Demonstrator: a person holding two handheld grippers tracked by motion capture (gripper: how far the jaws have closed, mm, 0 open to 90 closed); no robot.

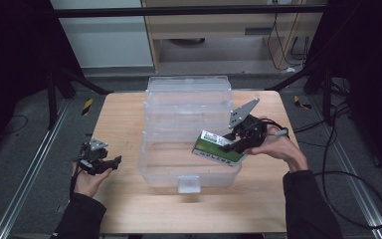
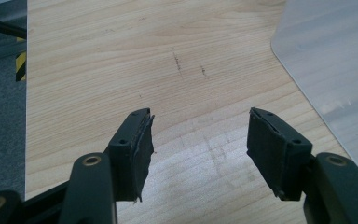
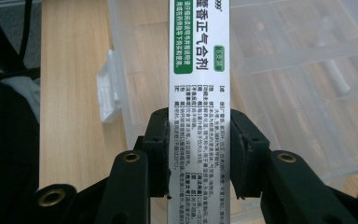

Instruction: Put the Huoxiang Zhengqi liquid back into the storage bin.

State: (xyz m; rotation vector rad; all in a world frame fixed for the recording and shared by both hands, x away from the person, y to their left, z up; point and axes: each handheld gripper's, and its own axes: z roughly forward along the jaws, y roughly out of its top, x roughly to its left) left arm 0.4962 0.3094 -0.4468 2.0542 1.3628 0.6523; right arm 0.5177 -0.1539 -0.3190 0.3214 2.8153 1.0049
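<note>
One flat green-and-white box (image 1: 218,147) with printed text, clamped by right gripper (image 1: 233,144), left gripper (image 2: 198,140) jaws apart, empty

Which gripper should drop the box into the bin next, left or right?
Right. The right gripper already clamps the green-and-white medicine box over the open clear plastic bin. The left gripper rests open and empty on the table beside it.

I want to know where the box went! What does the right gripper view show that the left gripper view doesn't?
Right gripper view: black jaws of the right hand-held gripper shut on a flat white-and-green printed cardboard box, above the clear plastic storage bin and its front latch.
Left gripper view: the left hand-held gripper, open, nothing between its jaws.
Both: the light wooden table and part of the bin.
</note>
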